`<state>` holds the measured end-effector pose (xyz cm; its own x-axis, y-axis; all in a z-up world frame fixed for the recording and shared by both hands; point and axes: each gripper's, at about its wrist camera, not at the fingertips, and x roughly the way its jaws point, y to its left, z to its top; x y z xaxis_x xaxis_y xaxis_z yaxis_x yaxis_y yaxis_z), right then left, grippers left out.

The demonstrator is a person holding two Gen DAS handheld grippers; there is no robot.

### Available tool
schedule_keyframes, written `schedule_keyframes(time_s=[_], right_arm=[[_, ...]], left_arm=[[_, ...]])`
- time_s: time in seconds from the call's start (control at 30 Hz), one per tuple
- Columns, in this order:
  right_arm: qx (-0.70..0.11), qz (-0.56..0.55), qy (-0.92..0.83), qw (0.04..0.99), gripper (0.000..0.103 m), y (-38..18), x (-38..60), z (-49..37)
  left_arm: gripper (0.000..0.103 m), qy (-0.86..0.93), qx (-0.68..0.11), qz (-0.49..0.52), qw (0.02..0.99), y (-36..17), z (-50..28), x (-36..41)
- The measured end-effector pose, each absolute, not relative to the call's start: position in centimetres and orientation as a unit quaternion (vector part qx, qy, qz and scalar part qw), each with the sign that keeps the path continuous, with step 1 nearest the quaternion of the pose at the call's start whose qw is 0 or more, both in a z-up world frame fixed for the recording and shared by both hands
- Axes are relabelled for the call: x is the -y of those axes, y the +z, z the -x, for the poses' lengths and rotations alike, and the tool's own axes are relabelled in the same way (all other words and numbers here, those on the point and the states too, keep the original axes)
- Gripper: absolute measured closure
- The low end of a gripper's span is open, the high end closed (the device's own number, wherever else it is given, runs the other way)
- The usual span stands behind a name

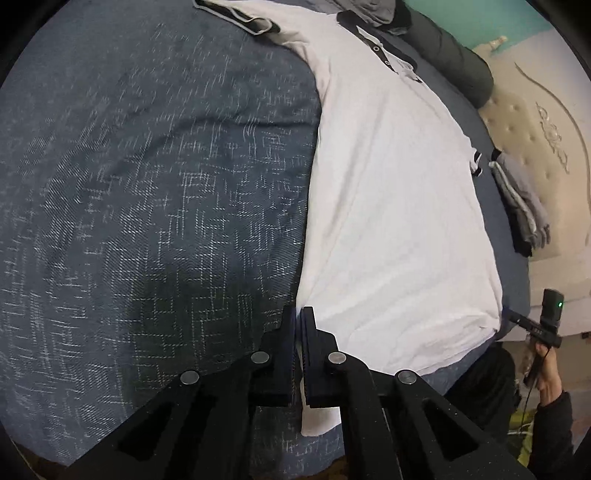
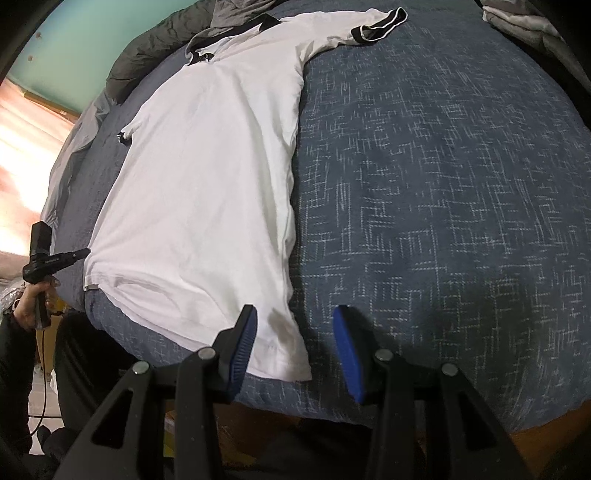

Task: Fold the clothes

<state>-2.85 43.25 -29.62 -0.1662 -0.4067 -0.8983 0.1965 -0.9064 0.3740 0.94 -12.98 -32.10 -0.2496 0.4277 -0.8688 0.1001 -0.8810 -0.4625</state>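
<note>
A white polo shirt (image 1: 388,192) with a dark collar and dark cuffs lies flat, front up, on a blue-grey patterned bedspread (image 1: 147,184). My left gripper (image 1: 298,314) is shut on one bottom hem corner, and white cloth shows between its fingers. In the right wrist view the same shirt (image 2: 199,177) stretches away from me. My right gripper (image 2: 295,314) is open, and the other hem corner lies between its blue pads (image 2: 240,347). The left gripper (image 2: 83,253) shows at the shirt's far bottom corner. One sleeve (image 2: 369,26) is spread out; the other (image 2: 127,133) is mostly tucked under.
A dark quilt or pillow (image 1: 454,51) and a grey garment (image 1: 369,11) lie beyond the collar. Folded grey clothes (image 1: 524,206) are stacked beside a beige tufted headboard (image 1: 535,122). A hand (image 1: 546,365) holds the right gripper (image 1: 511,315) off the bed's edge.
</note>
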Motion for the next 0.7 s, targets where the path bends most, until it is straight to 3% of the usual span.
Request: schedule_keyframes(time_s=[0.13, 0.2, 0.27, 0.6, 0.63, 0.67, 0.7], right_arm=[[0.091, -0.616, -0.757, 0.198, 0.06, -29.6, -43.5, 2.8], [0.097, -0.617, -0.755, 0.201, 0.06, -29.6, -43.7, 2.8], [0.102, -0.618, -0.752, 0.203, 0.06, -29.7, -43.8, 2.7], [0.091, -0.632, -0.738, 0.22, 0.06, -30.3, -42.2, 2.5], [0.085, -0.633, -0.737, 0.221, 0.062, -30.4, -41.9, 2.4], [0.084, -0.631, -0.738, 0.223, 0.067, -30.4, -41.7, 2.3], [0.081, -0.629, -0.739, 0.225, 0.082, -30.3, -41.6, 2.3]], left_arm=[[0.095, 0.765, 0.226, 0.593, 0.112, -31.5, -1.3, 13.2], [0.083, 0.761, 0.228, 0.595, 0.121, -31.0, -1.9, 13.4], [0.059, 0.757, 0.226, 0.599, 0.129, -30.8, -2.5, 13.4], [0.06, 0.73, 0.211, 0.632, 0.155, -32.7, -4.2, 11.6], [0.062, 0.729, 0.209, 0.633, 0.157, -32.9, -4.4, 11.4], [0.073, 0.728, 0.207, 0.635, 0.158, -33.1, -4.5, 11.1], [0.079, 0.73, 0.205, 0.632, 0.16, -32.7, -4.6, 11.1]])
